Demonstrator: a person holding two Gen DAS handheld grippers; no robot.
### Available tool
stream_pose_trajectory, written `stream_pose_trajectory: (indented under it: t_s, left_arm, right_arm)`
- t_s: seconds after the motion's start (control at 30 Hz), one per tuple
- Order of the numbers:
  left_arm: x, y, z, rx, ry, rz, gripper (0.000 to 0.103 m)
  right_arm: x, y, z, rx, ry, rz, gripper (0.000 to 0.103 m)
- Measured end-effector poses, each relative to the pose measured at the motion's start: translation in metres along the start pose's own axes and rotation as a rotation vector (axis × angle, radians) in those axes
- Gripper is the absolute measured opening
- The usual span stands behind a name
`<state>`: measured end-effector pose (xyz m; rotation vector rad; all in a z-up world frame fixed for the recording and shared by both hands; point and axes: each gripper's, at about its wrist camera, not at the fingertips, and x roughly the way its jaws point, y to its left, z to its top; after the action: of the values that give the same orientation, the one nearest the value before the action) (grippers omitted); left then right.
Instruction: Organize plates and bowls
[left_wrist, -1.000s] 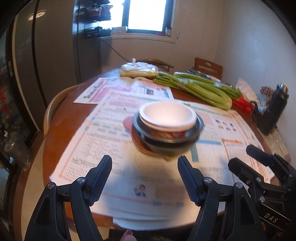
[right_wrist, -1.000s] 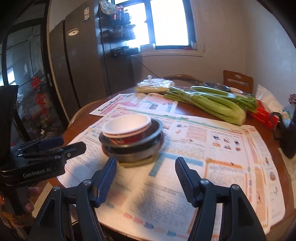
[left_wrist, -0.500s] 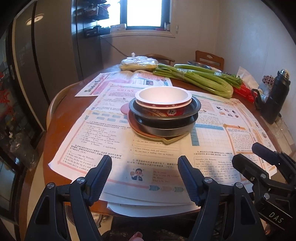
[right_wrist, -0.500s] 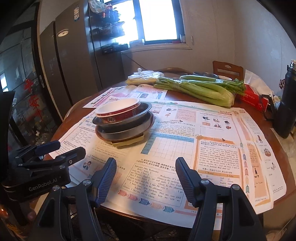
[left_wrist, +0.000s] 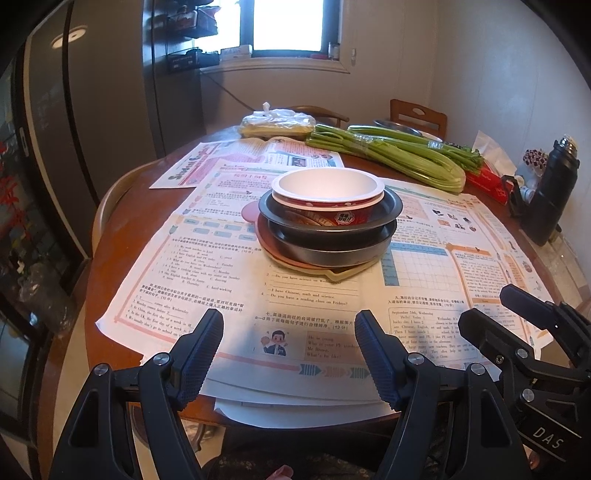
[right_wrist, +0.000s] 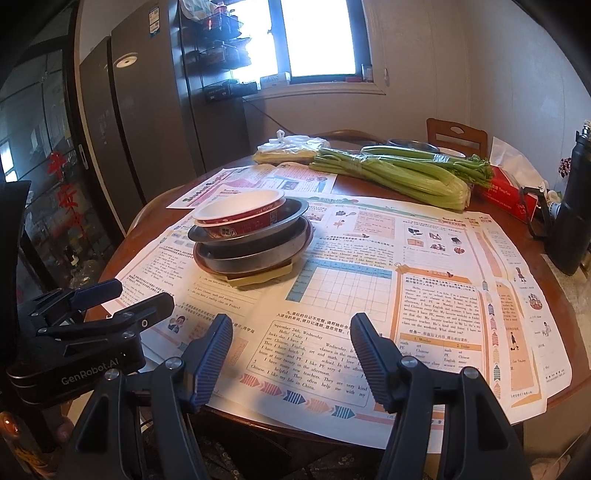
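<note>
Viewing: both of my grippers from their own wrist cameras, held back at the near edge of the desk (left_wrist: 122, 229).
Stack: a white-lined paper bowl (left_wrist: 328, 194) sits in two dark metal pans (left_wrist: 328, 236), on a reddish plate (left_wrist: 266, 240) and a beige tray (left_wrist: 347, 273), all nested in one pile on the spread newspapers (left_wrist: 295, 314).
Left gripper (left_wrist: 289, 350): jaws released, wide apart, holding nothing, well short of the pile.
Right gripper (right_wrist: 291, 354): jaws likewise spread and empty, the pile ahead and to its left.
Stage: I judge this fits either a finished pile or one awaiting sorting.
Handling: any grasp should take one rim squarely; the paper bowl looks light and crushable.
Hedge: a second plate under the pans may be there; I cannot tell.
</note>
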<state>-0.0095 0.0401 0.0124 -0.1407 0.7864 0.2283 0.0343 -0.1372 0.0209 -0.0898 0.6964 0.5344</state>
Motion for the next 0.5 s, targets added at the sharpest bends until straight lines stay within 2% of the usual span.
stream_pose_trajectory:
  t_s: [0.33, 0.5]
  left_arm:
    - [0.004, 0.002, -0.002, -0.006, 0.008, -0.001, 0.075]
    - [0.017, 0.006, 0.0, -0.01, 0.038, -0.011, 0.075]
  right_arm:
    - [0.003, -0.002, -0.003, 0.01, 0.014, -0.011, 0.066]
    - [0.008, -0.004, -0.003, 0.009, 0.023, -0.01, 0.066]
